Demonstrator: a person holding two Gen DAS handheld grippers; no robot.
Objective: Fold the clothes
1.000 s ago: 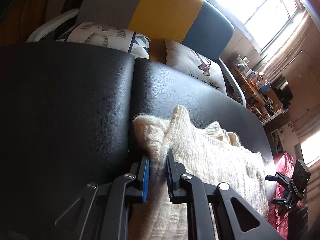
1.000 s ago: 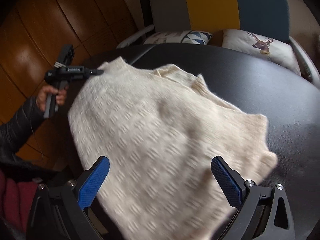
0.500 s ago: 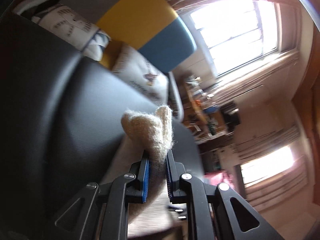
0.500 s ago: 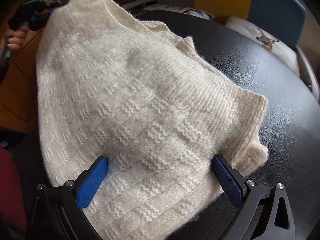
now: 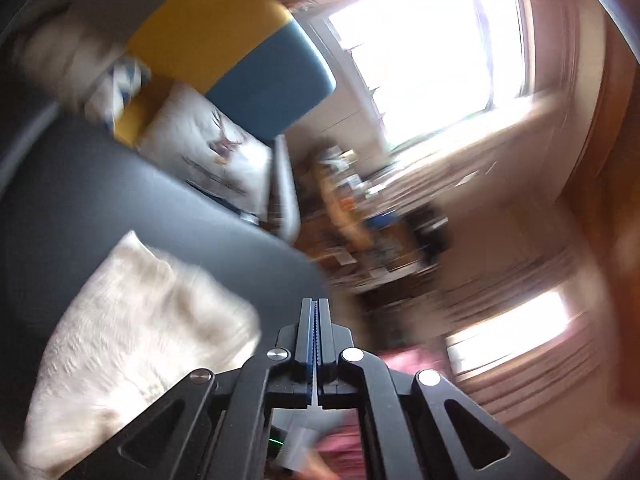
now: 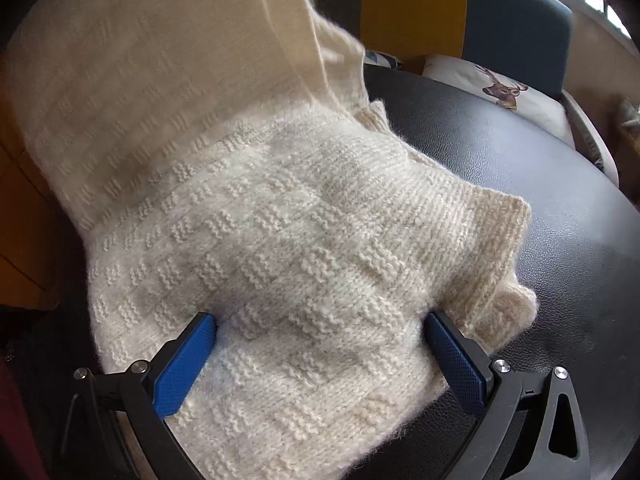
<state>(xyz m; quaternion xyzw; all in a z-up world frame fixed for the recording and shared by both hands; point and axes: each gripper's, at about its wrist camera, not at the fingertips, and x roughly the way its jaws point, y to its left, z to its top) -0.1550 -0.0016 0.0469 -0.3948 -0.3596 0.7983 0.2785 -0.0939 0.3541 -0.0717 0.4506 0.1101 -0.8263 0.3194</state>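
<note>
A cream knitted sweater (image 6: 300,220) lies heaped on the black leather table (image 6: 520,152). Its upper flap (image 6: 160,60) hangs raised and blurred at the top left of the right wrist view. My right gripper (image 6: 319,320) is open wide and low on the knit, with a bulge of sweater between its blue pads (image 6: 184,364). In the left wrist view my left gripper (image 5: 315,304) is up in the air, its jaws closing to pads together with nothing between them. There the sweater (image 5: 132,320) lies below and to the left of it, apart from it.
Behind the table stands a sofa with a yellow and blue back (image 6: 412,8) and a deer cushion (image 6: 492,88). A bright window (image 5: 420,40) and a cluttered shelf (image 5: 360,208) are beyond. Wood panelling (image 6: 16,200) is at the left. The black table (image 5: 100,200) spreads around the sweater.
My left gripper let go of the sweater's corner, swung up and away, and its jaws came together. The lifted flap comes over toward my right gripper, which sank onto the knit.
</note>
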